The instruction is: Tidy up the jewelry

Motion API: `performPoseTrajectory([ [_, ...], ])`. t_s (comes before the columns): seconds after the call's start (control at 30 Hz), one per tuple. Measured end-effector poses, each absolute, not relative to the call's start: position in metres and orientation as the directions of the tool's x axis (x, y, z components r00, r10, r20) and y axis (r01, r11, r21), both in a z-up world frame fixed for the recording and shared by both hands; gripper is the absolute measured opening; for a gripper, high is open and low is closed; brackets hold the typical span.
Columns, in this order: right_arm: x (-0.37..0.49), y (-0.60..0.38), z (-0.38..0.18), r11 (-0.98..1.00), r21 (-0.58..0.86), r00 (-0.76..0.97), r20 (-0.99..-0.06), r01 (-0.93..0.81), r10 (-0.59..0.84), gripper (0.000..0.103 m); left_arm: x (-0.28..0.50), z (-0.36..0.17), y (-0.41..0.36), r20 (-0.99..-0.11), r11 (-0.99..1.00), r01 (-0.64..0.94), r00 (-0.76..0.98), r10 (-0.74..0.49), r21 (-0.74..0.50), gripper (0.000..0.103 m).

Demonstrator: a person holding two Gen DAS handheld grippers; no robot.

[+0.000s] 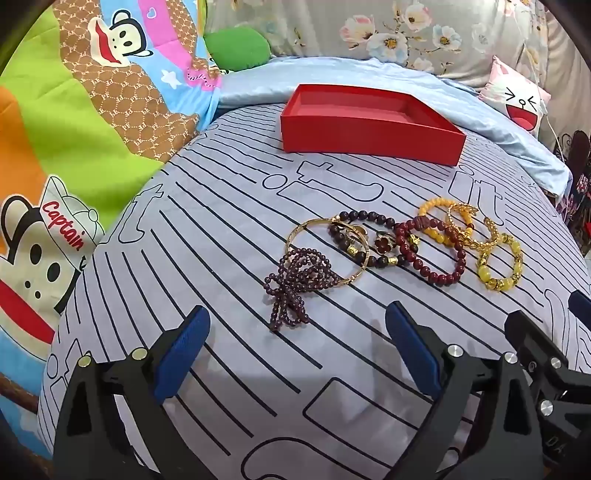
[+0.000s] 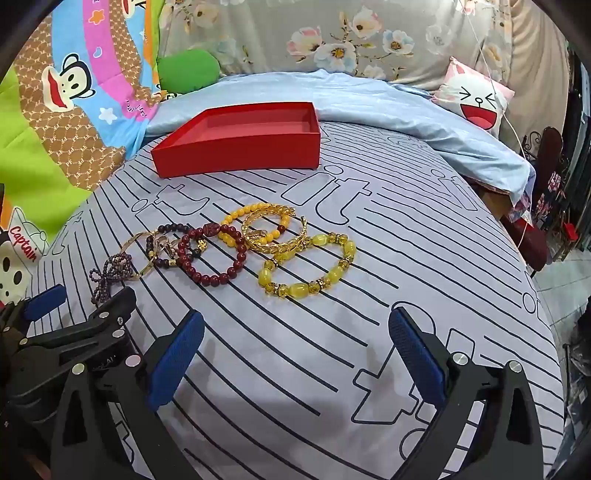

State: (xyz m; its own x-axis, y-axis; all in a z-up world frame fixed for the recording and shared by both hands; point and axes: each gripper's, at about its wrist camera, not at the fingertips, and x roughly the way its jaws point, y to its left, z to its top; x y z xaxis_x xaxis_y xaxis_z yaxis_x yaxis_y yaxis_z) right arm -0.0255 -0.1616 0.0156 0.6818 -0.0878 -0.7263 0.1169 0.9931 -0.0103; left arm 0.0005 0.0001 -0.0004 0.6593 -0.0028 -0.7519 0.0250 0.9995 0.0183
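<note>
A bed (image 1: pixel 221 369) fills both views, covered by a pale grey sheet with dark line drawings. At the upper left of each frame lies a bright cartoon quilt (image 1: pixel 74 129) with monkey faces, and along the top a grey floral cover (image 1: pixel 369 33). A light blue blanket (image 2: pixel 388 107) is bunched along the far side of the bed, with a green cushion (image 1: pixel 240 50) at its left end and a pink-and-white cartoon pillow (image 1: pixel 517 99) at its right.

A shallow red box (image 1: pixel 369 142), open and with nothing visible inside, sits on the sheet above centre in the left wrist view and at upper left of centre in the right wrist view.

The left tool (image 1: pixel 295 354) sits at the bottom of its own frame, blue pads wide apart with only sheet between them. The right tool (image 2: pixel 295 354) is likewise spread wide over bare sheet, gripping nothing.

The jewelry lies in an overlapping row mid-frame, between the box and the tools. From left to right: a tangled purple bead strand (image 1: pixel 295 280), a thin gold bangle (image 1: pixel 325 251), a dark bead bracelet (image 1: pixel 369 236), a red bead bracelet (image 1: pixel 432 247), an orange-yellow bead bracelet (image 2: pixel 251 225), a gold chain bracelet (image 2: pixel 277 236) and a chunky yellow bead bracelet (image 2: pixel 306 266).
</note>
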Motion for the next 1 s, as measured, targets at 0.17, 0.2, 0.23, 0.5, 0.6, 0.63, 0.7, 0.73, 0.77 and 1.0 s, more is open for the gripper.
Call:
performPoseTrajectory([
  [0.17,-0.0266,-0.1616,0.0159,0.993,-0.004,0.683,-0.726,0.114,-0.082,0.096,-0.0021,0.0045,0.0004,-0.74,0.999,0.02,0.672,0.004,0.024,0.091],
  [0.2,-0.0266,-0.1614,0.0159,0.993,-0.003,0.683,-0.726,0.114,-0.081,0.096,-0.0024,0.0054,0.0004,-0.74,1.0,0.02,0.673,0.004,0.024,0.092],
  [0.23,-0.0263,-0.1623,0.0156,0.993,-0.004,0.683,-0.726,0.115,-0.082,0.096,-0.0026,0.0062,0.0002,-0.739,0.999,0.02,0.674,0.006,0.026,0.091],
  [0.5,-0.0276,-0.1637,0.0163,0.993,0.0,0.683,-0.726,0.114,-0.078,0.096,-0.0039,0.0047,0.0002,-0.739,1.0,0.017,0.674,0.006,0.023,0.092],
  [0.6,-0.029,-0.1661,0.0159,0.993,0.002,0.683,-0.726,0.115,-0.077,0.096,-0.0041,0.0046,-0.0001,-0.738,1.0,0.014,0.675,0.01,0.026,0.092],
  [0.63,-0.0291,-0.166,0.016,0.993,0.001,0.683,-0.726,0.115,-0.079,0.096,-0.0044,0.0049,-0.0001,-0.737,1.0,0.013,0.675,0.012,0.027,0.092],
  [0.7,-0.0289,-0.1655,0.0159,0.993,0.0,0.684,-0.725,0.115,-0.079,0.096,-0.0041,0.005,0.0004,-0.736,1.0,0.013,0.676,0.011,0.027,0.092],
  [0.73,-0.0288,-0.1655,0.0161,0.993,0.001,0.684,-0.726,0.115,-0.079,0.096,-0.0042,0.0051,0.0006,-0.736,1.0,0.013,0.677,0.011,0.027,0.092],
  [0.77,-0.0288,-0.1655,0.0161,0.993,0.001,0.684,-0.726,0.115,-0.079,0.096,-0.0042,0.0053,0.0009,-0.735,1.0,0.013,0.677,0.012,0.027,0.092],
  [1.0,-0.0287,-0.165,0.0158,0.993,0.002,0.684,-0.725,0.115,-0.078,0.096,-0.0043,0.0063,0.002,-0.736,1.0,0.014,0.677,0.008,0.025,0.092],
])
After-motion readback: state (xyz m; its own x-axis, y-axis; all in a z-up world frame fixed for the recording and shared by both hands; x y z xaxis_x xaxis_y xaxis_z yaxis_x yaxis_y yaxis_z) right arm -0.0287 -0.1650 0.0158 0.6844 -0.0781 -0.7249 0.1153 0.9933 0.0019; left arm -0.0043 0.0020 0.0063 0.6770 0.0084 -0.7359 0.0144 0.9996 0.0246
